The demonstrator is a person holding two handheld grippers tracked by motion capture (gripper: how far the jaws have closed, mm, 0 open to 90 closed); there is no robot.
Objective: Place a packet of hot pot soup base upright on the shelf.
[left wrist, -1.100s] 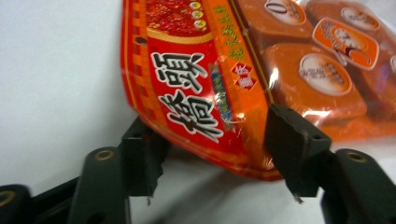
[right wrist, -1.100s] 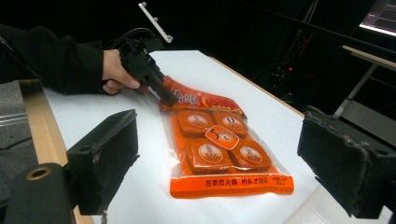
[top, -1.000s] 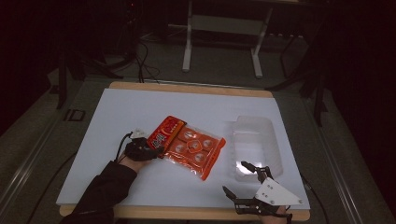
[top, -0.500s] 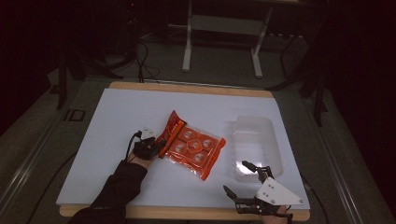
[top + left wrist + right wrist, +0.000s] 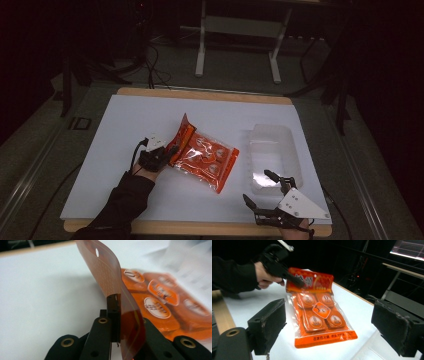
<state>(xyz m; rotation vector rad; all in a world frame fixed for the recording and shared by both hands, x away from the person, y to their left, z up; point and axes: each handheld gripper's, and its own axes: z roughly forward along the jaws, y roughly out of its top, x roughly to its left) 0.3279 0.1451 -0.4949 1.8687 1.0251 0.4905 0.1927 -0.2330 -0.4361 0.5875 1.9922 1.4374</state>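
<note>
An orange snack bag (image 5: pixel 207 159) with several round-labelled packs inside lies on the white table sheet (image 5: pixel 125 125). Its near end is lifted while the far end rests on the sheet. My left gripper (image 5: pixel 170 150) is shut on the bag's orange header strip (image 5: pixel 107 272), which curls upward between the jaws (image 5: pixel 117 300). In the right gripper view the bag (image 5: pixel 319 315) sits ahead with the left gripper (image 5: pixel 297 281) pinching its top. My right gripper (image 5: pixel 257 186) stands open near the front edge, its pads (image 5: pixel 272 322) wide apart and holding nothing.
A clear plastic container (image 5: pixel 272 150) stands on the right of the sheet, just beyond my right gripper. The wooden table edge (image 5: pixel 200 227) runs along the front. Dark floor, cables and a table frame (image 5: pixel 237 30) lie behind.
My left gripper has closed on the bag's header and risen, lifting that end off the sheet and tilting the bag. The right gripper has stayed put.
</note>
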